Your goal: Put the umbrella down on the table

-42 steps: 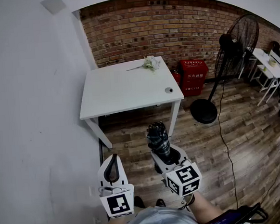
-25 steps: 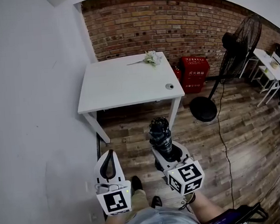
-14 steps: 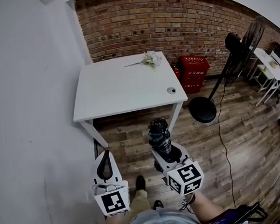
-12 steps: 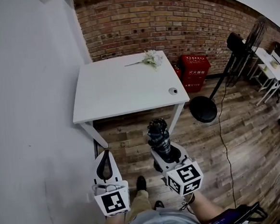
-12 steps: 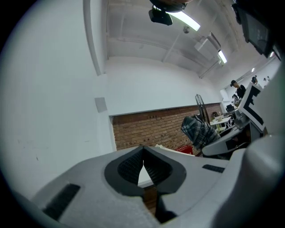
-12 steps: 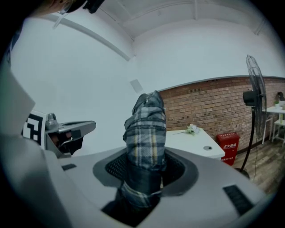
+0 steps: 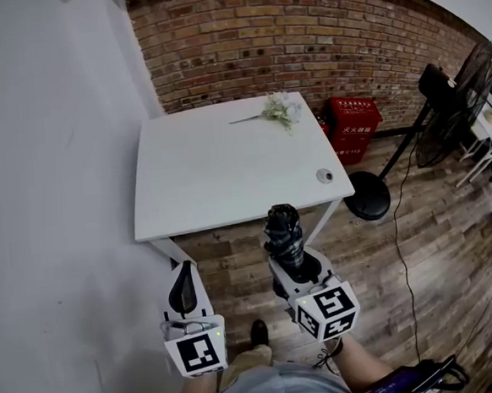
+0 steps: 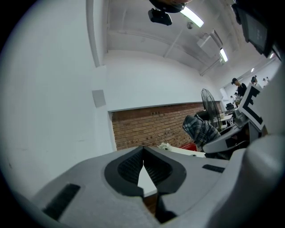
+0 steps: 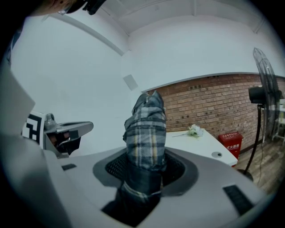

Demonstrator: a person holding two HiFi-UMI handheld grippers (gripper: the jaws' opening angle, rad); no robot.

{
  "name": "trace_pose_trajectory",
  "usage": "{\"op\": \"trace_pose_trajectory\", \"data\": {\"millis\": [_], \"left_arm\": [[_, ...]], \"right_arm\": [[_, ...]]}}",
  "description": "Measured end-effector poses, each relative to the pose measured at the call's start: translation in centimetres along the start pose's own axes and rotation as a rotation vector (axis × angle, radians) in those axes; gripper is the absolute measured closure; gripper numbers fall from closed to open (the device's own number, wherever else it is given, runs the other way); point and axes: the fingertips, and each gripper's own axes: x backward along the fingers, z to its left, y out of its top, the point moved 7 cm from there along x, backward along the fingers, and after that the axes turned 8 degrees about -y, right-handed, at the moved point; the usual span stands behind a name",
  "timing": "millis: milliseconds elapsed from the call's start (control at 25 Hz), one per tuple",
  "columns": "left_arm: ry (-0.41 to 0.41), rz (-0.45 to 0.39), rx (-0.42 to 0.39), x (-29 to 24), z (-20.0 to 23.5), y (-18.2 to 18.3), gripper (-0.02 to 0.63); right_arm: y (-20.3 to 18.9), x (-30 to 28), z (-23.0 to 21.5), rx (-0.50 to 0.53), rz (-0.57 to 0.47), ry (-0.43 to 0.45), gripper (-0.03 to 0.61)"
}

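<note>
A folded plaid umbrella stands upright in my right gripper, which is shut on its lower part. Its top lies just short of the white table's front edge, over the wooden floor. In the right gripper view the umbrella rises between the pads, with the table beyond it. My left gripper hangs beside the right one, shut and holding nothing; its tips meet in the left gripper view. The umbrella shows there at the right.
A bunch of white flowers lies at the table's far edge, and a small round object sits near its front right corner. A white wall runs along the left. A red box and a standing fan stand to the right.
Both grippers and the head camera have come closer to the table. The umbrella's top now nears the table's front edge. The grip on the umbrella is unchanged.
</note>
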Motion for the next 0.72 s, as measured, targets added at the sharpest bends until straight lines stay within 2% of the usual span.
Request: {"op": "trace_pose_trajectory", "data": {"millis": [360, 720], "left_arm": [[0.004, -0.058, -0.016, -4.7, 5.0, 0.6, 0.608], [-0.029, -0.070, -0.019, -7.3, 5.7, 0.7, 0.607]], "right_arm": [[3.7, -5.9, 0.7, 0.030, -0.063, -0.016, 0.388], [5.4, -7.2, 0.0, 0.046, -0.090, -0.046, 0.388]]}}
